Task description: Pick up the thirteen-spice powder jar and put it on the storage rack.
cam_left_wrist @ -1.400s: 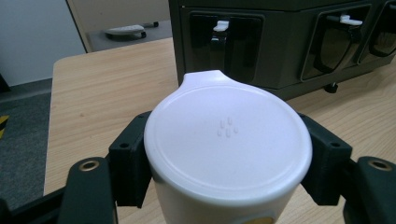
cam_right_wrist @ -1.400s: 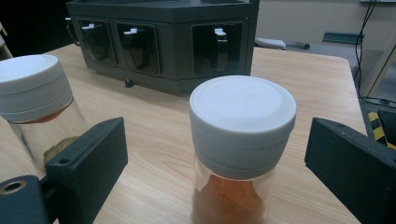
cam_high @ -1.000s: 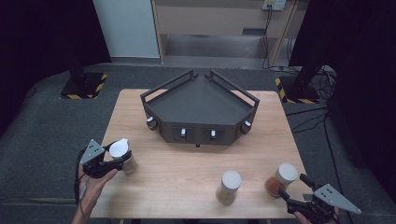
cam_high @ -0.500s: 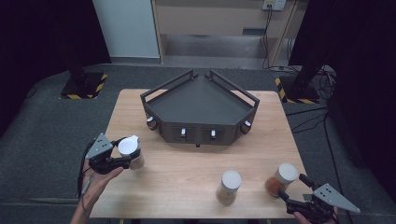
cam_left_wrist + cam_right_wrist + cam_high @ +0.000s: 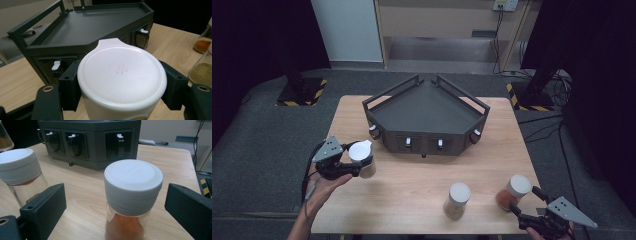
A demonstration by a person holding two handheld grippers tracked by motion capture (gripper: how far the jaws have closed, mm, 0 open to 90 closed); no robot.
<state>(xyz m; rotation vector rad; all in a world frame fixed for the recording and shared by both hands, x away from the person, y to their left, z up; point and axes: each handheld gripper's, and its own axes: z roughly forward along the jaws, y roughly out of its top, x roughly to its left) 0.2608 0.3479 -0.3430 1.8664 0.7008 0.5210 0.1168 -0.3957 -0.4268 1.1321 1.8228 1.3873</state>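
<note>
White-lidded and clamped in the left gripper (image 5: 360, 162), the jar (image 5: 362, 159) now hangs clear of the surface (image 5: 412, 190); a second ago it stood lower and nearer the left edge, and it has since risen and drifted toward two o'clock, closer to the rack (image 5: 426, 117). That reads as a carry under way, probably to the rack's flat top (a judgement, not something shown). In the left gripper view the fingers (image 5: 70, 85) press both sides of the jar just under its lid (image 5: 121, 75), so the hold looks firm.

At five o'clock the right gripper (image 5: 524, 202) has just been opening its fingers, which now stand released on either side of the orange jar (image 5: 513, 191) without touching it; in the right gripper view a gap shows on each side. That jar stands upright on the surface, and a third jar (image 5: 457, 200) stands just beside it at nine o'clock.

The carried jar has a round white flip lid with a small tab, a pale body and a hint of yellowish contents at the bottom edge.
</note>
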